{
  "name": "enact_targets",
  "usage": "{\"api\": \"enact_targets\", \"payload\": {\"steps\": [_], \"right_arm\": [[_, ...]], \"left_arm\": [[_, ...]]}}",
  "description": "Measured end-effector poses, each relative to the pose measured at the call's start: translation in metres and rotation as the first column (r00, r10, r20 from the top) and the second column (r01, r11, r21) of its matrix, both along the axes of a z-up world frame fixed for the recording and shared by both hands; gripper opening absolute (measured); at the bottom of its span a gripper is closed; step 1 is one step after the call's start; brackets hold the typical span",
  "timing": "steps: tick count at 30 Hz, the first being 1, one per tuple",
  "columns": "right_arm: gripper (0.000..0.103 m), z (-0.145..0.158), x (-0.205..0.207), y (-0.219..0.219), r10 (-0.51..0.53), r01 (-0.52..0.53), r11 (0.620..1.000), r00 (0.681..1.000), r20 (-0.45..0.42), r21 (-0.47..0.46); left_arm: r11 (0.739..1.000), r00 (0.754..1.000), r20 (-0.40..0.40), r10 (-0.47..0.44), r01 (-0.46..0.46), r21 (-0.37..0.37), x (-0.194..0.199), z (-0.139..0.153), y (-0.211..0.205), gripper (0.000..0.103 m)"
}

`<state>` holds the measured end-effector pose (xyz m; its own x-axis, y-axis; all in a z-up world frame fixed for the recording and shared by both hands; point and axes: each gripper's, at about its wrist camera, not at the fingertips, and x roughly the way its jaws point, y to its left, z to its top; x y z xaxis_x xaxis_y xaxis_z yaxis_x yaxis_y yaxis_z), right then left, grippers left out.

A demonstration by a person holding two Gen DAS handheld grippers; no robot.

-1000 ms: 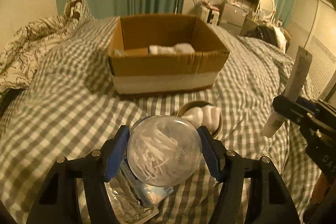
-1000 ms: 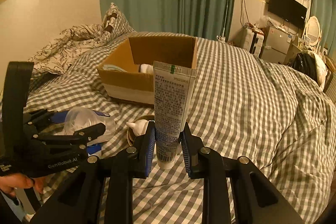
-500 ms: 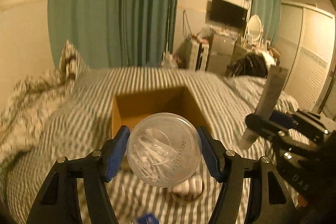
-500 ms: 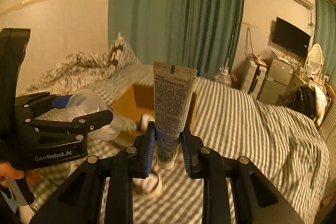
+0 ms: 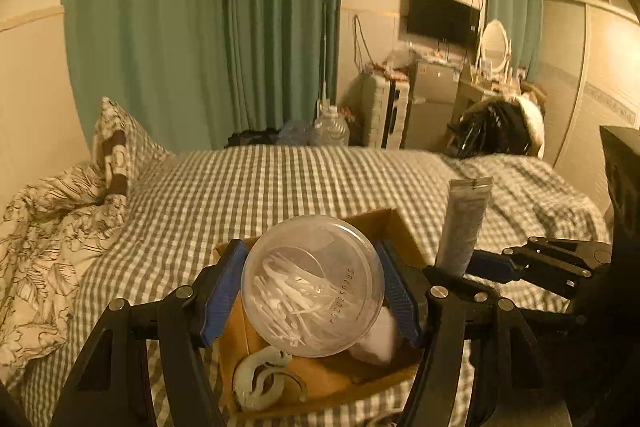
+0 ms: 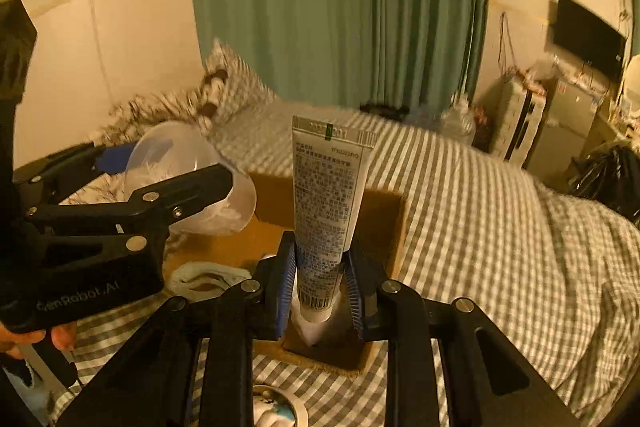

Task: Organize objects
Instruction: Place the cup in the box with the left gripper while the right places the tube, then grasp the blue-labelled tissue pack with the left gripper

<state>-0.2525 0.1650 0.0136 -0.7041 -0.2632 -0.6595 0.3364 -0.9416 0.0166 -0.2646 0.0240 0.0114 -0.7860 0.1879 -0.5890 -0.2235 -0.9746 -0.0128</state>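
The left gripper [image 5: 313, 287] clamps a clear round tub [image 5: 313, 285] of white sticks, held in the air over the open cardboard box [image 5: 320, 383] on the checked bed [image 5: 280, 183]. The right gripper [image 6: 320, 283] pinches a white tube [image 6: 326, 211] upright, cap down, above the box's near right corner.

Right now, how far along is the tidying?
Done: some white items already lie in the cardboard box. In hand: the left gripper holds a clear jar and the right gripper a tube, both over the box. Left: dropping both in.
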Motion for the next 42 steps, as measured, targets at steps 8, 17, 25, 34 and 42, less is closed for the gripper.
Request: {"api": "enact_targets", "payload": {"steps": [8,17,25,34,42], "right_arm": [[0.024,-0.051,-0.044,0.004,-0.043,0.038,0.998,0.992,0.115,0.044],[0.063,-0.019,-0.029,0.03,-0.124,0.124,0.991,0.992,0.006,-0.056],[0.069,0.035,0.018,0.038,-0.153,0.146,0.987,0.984,-0.094,-0.071],[0.075,0.095,0.096,0.051,-0.165,0.154,0.986,0.964,-0.208,-0.067],[0.079,0.128,0.16,0.049,-0.174,0.164,0.985,0.948,-0.265,-0.06]], "left_arm": [[0.999,0.994,0.104,0.025,-0.022,-0.028,-0.037,-0.056,-0.005,0.068],[0.997,0.997,0.044,0.068,-0.065,-0.05,-0.029,-0.04,-0.012,0.083],[0.993,0.995,-0.03,0.097,-0.099,-0.072,0.015,0.009,-0.013,0.096],[0.989,0.983,-0.134,0.125,-0.134,-0.059,0.086,0.072,-0.018,0.103],[0.989,0.976,-0.192,0.106,-0.124,-0.081,0.144,0.101,-0.013,0.103]]}}
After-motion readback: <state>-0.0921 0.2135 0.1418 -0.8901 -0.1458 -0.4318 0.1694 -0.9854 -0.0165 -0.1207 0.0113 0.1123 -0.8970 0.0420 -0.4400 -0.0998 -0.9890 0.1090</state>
